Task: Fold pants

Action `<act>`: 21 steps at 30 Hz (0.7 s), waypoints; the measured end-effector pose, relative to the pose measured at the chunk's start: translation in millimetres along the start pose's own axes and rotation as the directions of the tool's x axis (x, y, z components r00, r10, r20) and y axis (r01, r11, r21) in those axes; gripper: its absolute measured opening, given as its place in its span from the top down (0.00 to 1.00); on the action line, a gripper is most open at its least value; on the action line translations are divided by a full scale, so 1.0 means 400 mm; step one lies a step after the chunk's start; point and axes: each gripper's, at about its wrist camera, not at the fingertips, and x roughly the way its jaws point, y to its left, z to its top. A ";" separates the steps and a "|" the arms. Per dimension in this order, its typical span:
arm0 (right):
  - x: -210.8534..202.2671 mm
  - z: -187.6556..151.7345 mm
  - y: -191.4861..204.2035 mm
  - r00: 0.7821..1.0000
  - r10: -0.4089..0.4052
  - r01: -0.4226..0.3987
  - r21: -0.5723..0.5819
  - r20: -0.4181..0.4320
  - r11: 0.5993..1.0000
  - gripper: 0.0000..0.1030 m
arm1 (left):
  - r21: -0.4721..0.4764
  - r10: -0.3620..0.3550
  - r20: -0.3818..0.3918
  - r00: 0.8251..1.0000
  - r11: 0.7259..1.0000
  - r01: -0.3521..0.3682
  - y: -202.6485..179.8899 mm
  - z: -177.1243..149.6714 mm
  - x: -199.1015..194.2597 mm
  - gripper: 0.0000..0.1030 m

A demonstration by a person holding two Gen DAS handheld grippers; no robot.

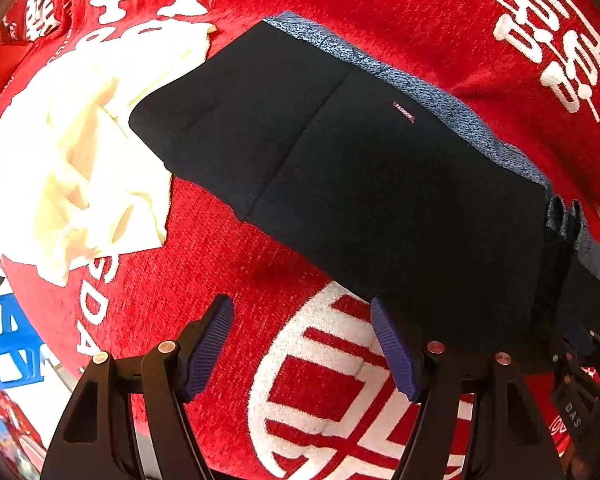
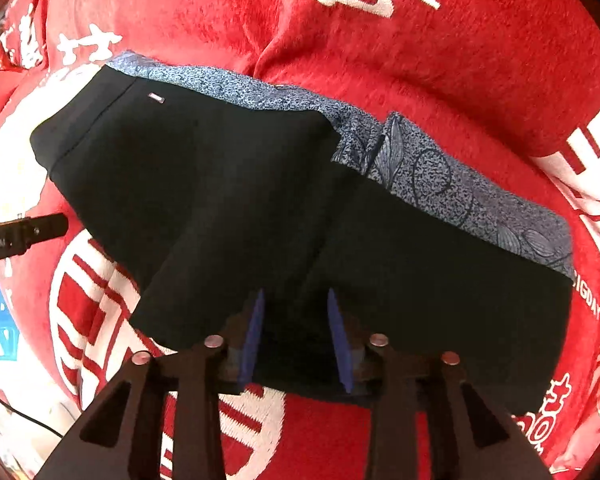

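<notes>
The black pants (image 1: 380, 184) lie folded into a long slab on the red cloth (image 1: 220, 264), and a blue speckled layer (image 2: 440, 184) shows along their far edge. My left gripper (image 1: 300, 344) is open, pointing down over bare cloth just in front of the pants' near edge; nothing is between its blue pads. My right gripper (image 2: 296, 332) stands over the near edge of the pants (image 2: 220, 200). Its blue pads are apart with black fabric lying between and under them, and neither pad visibly presses on it.
A crumpled cream garment (image 1: 84, 152) lies at the pants' left end, partly under them. The red cloth with big white characters covers the whole surface. A blue crate (image 1: 4, 340) stands beyond the left edge. The right gripper's body (image 1: 580, 380) shows at the lower right of the left wrist view.
</notes>
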 end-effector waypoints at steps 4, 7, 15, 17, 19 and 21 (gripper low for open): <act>0.001 0.004 0.028 0.998 -0.055 0.053 -0.056 -0.030 0.997 0.56 | 0.004 0.017 0.003 1.000 1.000 -0.017 0.009 0.011 0.005 0.31; 0.015 0.001 0.050 0.996 -0.077 0.073 -0.092 -0.044 0.993 0.50 | 0.004 0.025 0.003 1.000 1.000 -0.025 0.016 0.021 0.014 0.30; 0.015 0.002 0.068 0.991 -0.117 0.109 -0.105 -0.071 0.988 0.47 | -0.008 0.008 0.001 1.000 1.000 -0.008 0.029 0.041 0.029 0.31; 0.015 0.005 0.071 0.989 -0.127 0.118 -0.109 -0.076 0.987 0.47 | -0.011 0.001 0.001 1.000 1.000 -0.001 0.039 0.044 0.028 0.30; 0.014 0.008 0.077 0.987 -0.139 0.129 -0.114 -0.081 0.985 0.47 | -0.018 -0.010 0.004 1.000 1.000 0.010 0.045 0.045 0.029 0.30; 0.019 0.017 0.084 0.985 -0.152 0.142 -0.122 -0.085 0.982 0.45 | -0.029 -0.035 0.009 0.999 0.999 0.035 0.056 0.047 0.029 0.30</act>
